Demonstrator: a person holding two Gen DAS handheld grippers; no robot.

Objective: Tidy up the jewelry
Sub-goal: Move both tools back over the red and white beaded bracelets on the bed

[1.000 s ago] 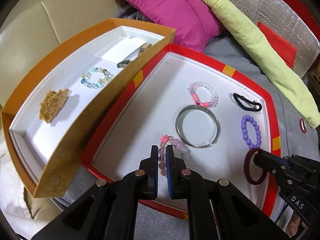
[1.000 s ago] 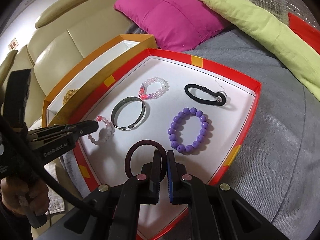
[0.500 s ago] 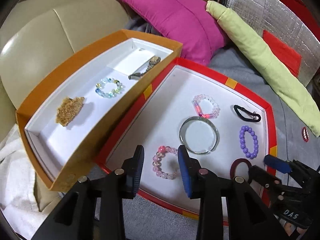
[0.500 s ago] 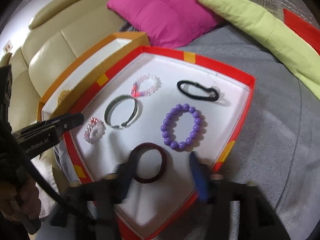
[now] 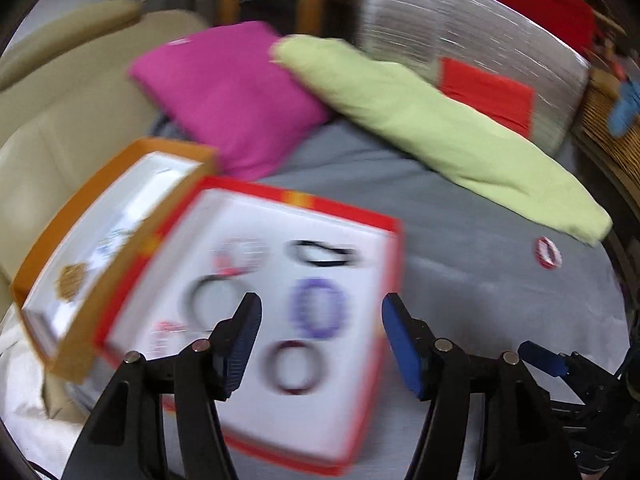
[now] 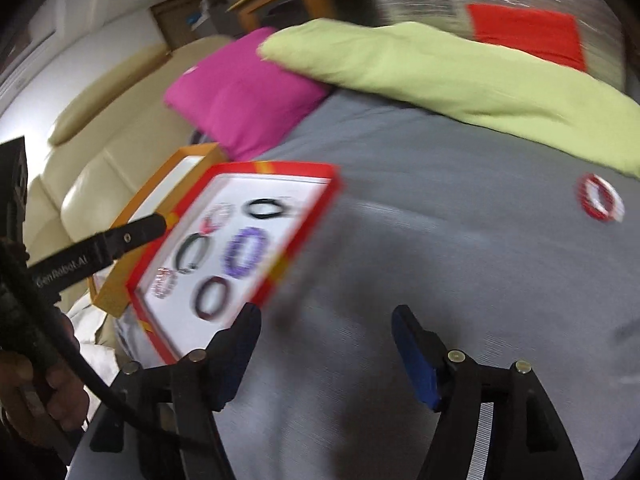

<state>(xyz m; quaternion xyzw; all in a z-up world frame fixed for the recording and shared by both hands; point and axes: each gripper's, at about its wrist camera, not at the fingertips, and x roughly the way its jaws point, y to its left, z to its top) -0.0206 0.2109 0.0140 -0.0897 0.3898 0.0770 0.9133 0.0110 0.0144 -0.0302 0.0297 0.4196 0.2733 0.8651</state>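
Motion blurs both views. The red tray holds a purple bead bracelet, a dark red hair tie, a black hair tie, a silver bangle and two pink bead bracelets. My left gripper hovers above the tray's near right part, its jaws opening, nothing between the pads. My right gripper is over the grey cloth right of the tray, its jaws also opening and empty. A red-and-white bracelet lies alone on the cloth, far right.
An orange box with a gold piece and a bead bracelet stands against the tray's left side. Behind are a magenta cushion and a green roll. A cream sofa is to the left. A hand holds the left gripper.
Both grippers opened, leaving the pink bead bracelet and the dark red hair tie lying in the tray. Both then drew back, up and to the right.
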